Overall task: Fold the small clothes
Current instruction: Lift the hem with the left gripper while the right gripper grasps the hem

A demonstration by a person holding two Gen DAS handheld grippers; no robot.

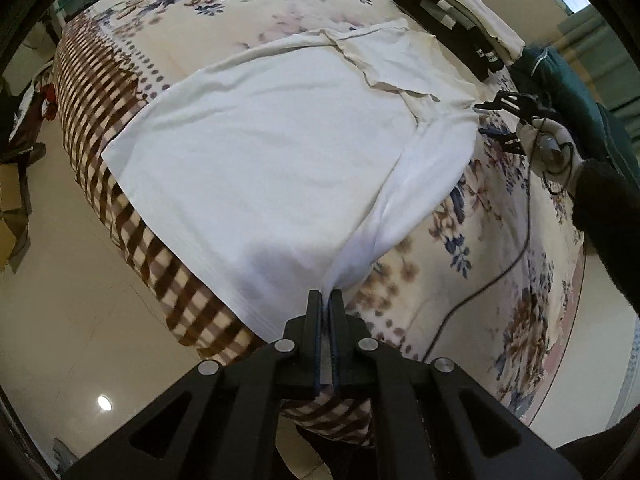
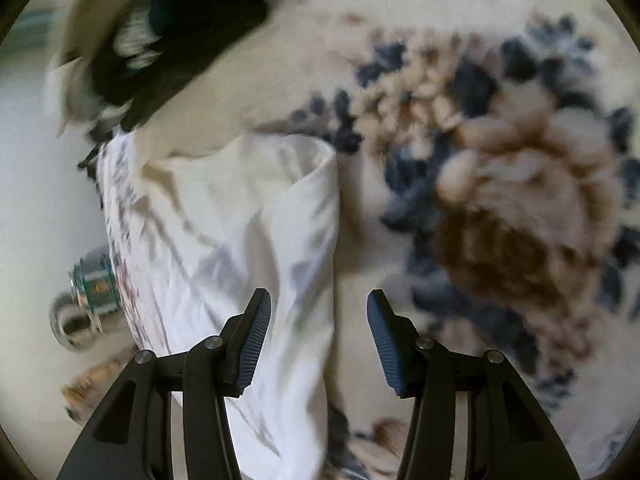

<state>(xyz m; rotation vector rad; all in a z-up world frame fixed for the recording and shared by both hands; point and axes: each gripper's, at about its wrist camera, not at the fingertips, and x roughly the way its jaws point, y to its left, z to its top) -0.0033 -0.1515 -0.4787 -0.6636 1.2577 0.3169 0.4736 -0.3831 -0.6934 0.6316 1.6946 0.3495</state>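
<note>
Left gripper [image 1: 329, 300]: jaws closed tight on a bunched corner of the white shirt [image 1: 272, 152], at the hem nearest the camera.

Right gripper [image 2: 318, 320]: jaws wide apart, nothing between them, poised at the shirt's far edge near the shoulder; the left wrist view shows it [image 1: 494, 118] just beside the cloth, contact not certain.

White shirt: spread mostly flat on the floral bedspread [image 1: 500, 272], one sleeve [image 1: 400, 64] turned in over the body, the lower hem near the checked border. Judged light, thin, limp cotton; no stiffness, sags and creases wherever unsupported. Best taken at hems, seams or corners, pinched through all layers, two points held level so the fold falls straight.

Folded clothes [image 1: 452, 12]: dark and cream pieces stacked at the far edge of the bed.

Cable [image 1: 516, 256]: trails across the bedspread on the right.
</note>
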